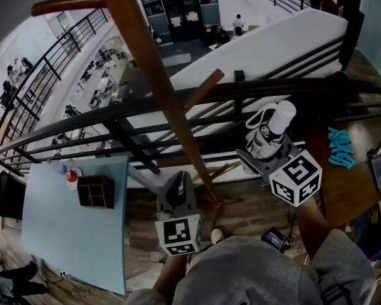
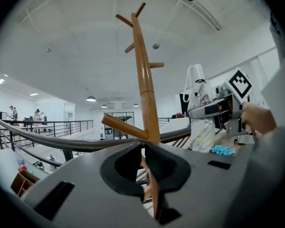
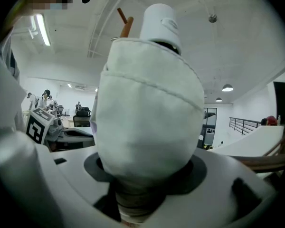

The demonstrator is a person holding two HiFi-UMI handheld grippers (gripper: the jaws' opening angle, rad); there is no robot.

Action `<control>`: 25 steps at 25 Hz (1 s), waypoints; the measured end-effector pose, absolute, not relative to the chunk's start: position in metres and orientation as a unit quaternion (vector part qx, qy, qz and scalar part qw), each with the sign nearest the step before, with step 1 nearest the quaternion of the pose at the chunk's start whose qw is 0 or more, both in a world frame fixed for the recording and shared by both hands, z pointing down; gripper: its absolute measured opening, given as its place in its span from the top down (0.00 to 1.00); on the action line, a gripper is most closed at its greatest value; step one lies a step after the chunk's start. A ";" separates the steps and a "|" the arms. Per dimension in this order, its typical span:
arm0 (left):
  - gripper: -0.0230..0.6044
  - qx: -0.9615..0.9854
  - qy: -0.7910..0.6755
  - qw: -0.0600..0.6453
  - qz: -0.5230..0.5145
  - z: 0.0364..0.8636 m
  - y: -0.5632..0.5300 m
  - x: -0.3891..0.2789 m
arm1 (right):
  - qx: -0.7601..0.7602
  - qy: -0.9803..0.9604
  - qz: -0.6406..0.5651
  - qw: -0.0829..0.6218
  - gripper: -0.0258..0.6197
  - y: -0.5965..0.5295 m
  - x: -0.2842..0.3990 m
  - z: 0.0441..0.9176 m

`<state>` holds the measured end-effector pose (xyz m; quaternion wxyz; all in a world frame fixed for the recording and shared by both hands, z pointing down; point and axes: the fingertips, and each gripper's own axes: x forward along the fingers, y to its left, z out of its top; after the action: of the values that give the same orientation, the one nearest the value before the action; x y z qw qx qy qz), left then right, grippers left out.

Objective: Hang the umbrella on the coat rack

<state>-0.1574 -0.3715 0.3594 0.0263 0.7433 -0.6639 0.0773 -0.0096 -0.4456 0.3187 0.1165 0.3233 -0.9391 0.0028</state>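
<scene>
Right gripper (image 3: pixel 142 196): its fingers are clenching on the lower part of the folded umbrella (image 3: pixel 147 108), the pads pressing into the fabric from both sides.
Umbrella surface: soft off-white cloth is bunching into a plump rounded bundle with a stitched seam running across it; a smooth white plastic cap (image 3: pixel 160 20), shaped like a short cylinder, is topping it, and a white strap loop (image 2: pixel 194 75) is arching up beside the cap.
Umbrella axis: the long axis is standing roughly upright, crossing the jaws, with the cap end pointing up.
Umbrella place: it is hanging in the air on the person's right, clear of the coat rack (image 2: pixel 145 84) and touching none of its pegs.
Left gripper (image 2: pixel 143 147): its grey fingers are sitting almost together with only a thin slit between them and are grasping nothing; the pole is showing just beyond the tips.
Coat rack make: glossy brown wood, a round pole with short stubby pegs angling outward.
Railing (image 1: pixel 82 122): a dark metal bar is running behind the rack.
</scene>
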 end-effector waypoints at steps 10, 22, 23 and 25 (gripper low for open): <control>0.91 0.751 -0.656 0.025 0.072 0.353 -0.380 -0.160 | 0.321 -0.942 -0.008 0.101 0.54 -0.457 -0.012 0.286; 0.91 0.745 -0.663 0.029 0.069 0.352 -0.379 -0.181 | 0.296 -0.949 -0.036 0.098 0.54 -0.477 -0.049 0.252; 0.91 0.745 -0.663 0.029 0.068 0.352 -0.380 -0.182 | 0.294 -0.950 -0.039 0.096 0.54 -0.478 -0.051 0.247; 0.91 0.744 -0.664 0.027 0.066 0.350 -0.380 -0.185 | 0.291 -0.951 -0.040 0.094 0.54 -0.483 -0.055 0.239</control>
<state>-0.1850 -0.3804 0.3499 0.0272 0.7444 -0.6638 0.0662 -0.0550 -0.4831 0.2392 0.0935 0.2912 -0.9512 -0.0403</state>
